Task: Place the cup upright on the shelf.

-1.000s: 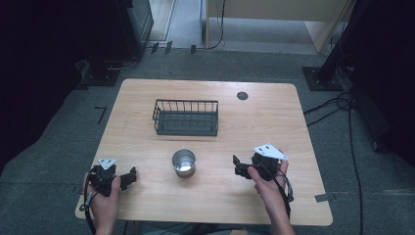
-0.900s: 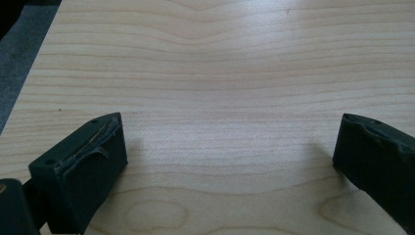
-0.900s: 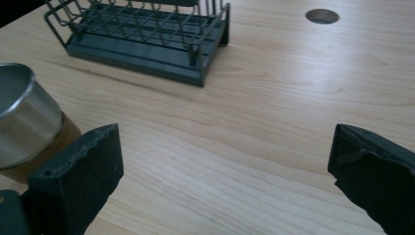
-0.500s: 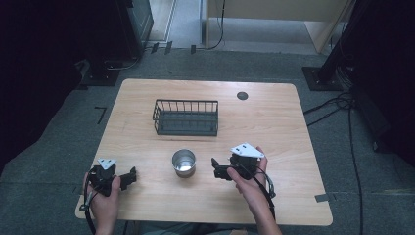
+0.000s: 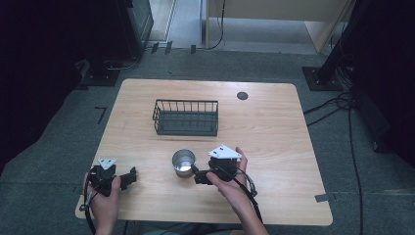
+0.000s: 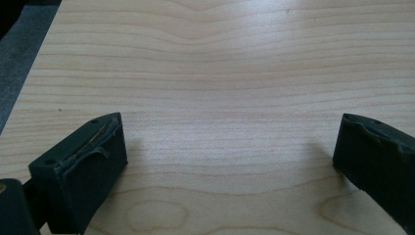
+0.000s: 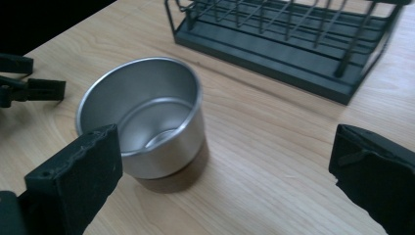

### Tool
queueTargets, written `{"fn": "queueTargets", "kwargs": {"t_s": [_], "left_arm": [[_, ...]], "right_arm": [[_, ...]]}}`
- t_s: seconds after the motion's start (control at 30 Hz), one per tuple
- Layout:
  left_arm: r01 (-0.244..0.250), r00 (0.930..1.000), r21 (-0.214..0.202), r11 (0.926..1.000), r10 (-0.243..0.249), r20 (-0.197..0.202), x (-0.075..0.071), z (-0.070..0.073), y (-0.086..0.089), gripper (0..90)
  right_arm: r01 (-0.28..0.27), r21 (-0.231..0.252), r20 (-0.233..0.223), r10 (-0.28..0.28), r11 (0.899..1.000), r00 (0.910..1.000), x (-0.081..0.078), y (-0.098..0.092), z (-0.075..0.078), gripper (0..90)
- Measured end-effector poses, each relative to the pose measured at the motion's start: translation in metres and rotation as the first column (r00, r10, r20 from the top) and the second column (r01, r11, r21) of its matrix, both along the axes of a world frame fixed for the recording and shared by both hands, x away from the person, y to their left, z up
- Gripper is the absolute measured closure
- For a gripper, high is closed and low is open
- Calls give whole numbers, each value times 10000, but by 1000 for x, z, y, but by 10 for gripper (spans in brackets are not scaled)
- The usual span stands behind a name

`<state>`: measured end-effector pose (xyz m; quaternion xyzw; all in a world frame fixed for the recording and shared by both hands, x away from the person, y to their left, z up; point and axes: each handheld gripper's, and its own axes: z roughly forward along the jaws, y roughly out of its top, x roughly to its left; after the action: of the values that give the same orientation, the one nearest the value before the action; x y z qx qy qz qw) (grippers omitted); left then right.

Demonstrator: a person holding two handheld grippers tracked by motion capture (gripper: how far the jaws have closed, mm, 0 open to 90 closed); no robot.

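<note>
1. One empty metal cup [image 5: 183, 162] stands upright near the front middle of the wooden surface [image 5: 274, 127], mouth up; in the right gripper view the cup [image 7: 147, 117] sits toward the left-hand jaw, its inside bare and shiny.
2. Just beside the cup, on its right in the high view, the right hand-held gripper [image 5: 198, 176] points at it, jaws spread wide with nothing between them; the right gripper view shows the right hand-held gripper [image 7: 225, 181] with only wood grain in the gap, and the cup not clamped.
3. Behind the cup, toward the far side of the surface, a dark wire basket [image 5: 186, 117] rests flat, well apart from the cup; its barred wall and solid base [image 7: 288, 44] run across the top of the right gripper view.
4. At the front left corner, the left hand-held gripper [image 5: 131, 176] is held low by a hand [image 5: 105, 196], a grey three-cornered plate on top, well apart from the cup.
5. Seen along its own jaws, the left hand-held gripper [image 6: 230, 161] is wide open over bare wood, holding nothing.
6. Cables trail from both tools toward the person at the bottom edge.
</note>
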<state>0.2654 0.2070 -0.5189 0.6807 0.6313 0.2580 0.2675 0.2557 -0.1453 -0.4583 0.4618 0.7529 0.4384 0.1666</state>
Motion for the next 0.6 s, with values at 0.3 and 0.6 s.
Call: {"fn": "queueTargets", "kwargs": {"t_s": [0.3, 0.6], "left_arm": [[0, 10000, 0, 10000, 0, -1, 0, 0, 0, 0], [-3, 10000, -3, 10000, 3, 1, 0, 0, 0, 0]], "right_arm": [[-456, 87, -186, 457, 9989, 9988, 2, 18, -4, 0], [-769, -42, -337, 767, 9970, 9965, 7, 34, -10, 0]]}}
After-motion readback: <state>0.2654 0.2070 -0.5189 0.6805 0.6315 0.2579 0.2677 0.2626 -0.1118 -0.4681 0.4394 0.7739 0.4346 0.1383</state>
